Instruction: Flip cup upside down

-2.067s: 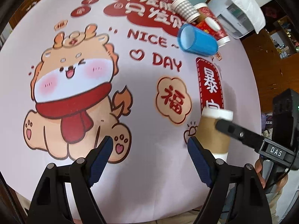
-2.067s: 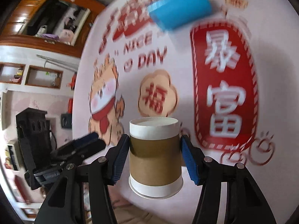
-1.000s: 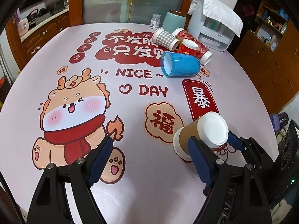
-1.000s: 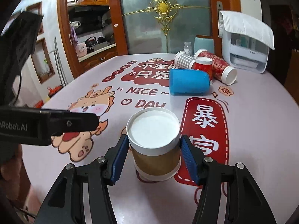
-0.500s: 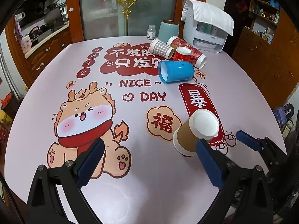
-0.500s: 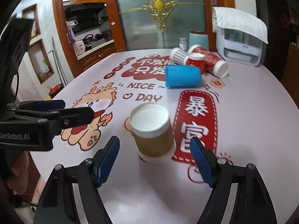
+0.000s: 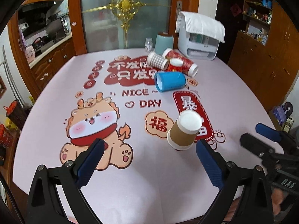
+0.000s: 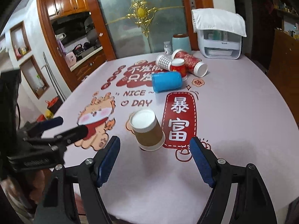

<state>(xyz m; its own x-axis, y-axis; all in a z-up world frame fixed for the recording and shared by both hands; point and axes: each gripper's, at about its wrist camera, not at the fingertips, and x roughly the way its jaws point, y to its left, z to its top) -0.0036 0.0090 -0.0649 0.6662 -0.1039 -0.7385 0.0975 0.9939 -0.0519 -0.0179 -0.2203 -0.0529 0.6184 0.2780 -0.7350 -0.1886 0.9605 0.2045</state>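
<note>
A brown paper cup [image 7: 184, 130] with white bands stands upside down on the printed tablecloth, its white base facing up; it also shows in the right wrist view [image 8: 147, 130]. My right gripper [image 8: 155, 164] is open and empty, pulled back from the cup toward the table's near edge. My left gripper [image 7: 149, 160] is open and empty, with the cup just beyond its right finger. Each gripper shows in the other's view, the right one [image 7: 261, 136] and the left one [image 8: 61, 128].
A blue cup [image 7: 170, 82] lies on its side farther back, with a checked cup [image 7: 157, 60], a small red cup [image 7: 174, 66] and a long red cup [image 7: 184, 63] behind it. A white appliance [image 7: 200, 37], a teal canister [image 7: 164, 42] and a small bottle [image 7: 148, 44] stand at the far edge.
My right gripper set the brown cup down upside down, opened, and drew back from it. My left gripper rose and drew back too.
</note>
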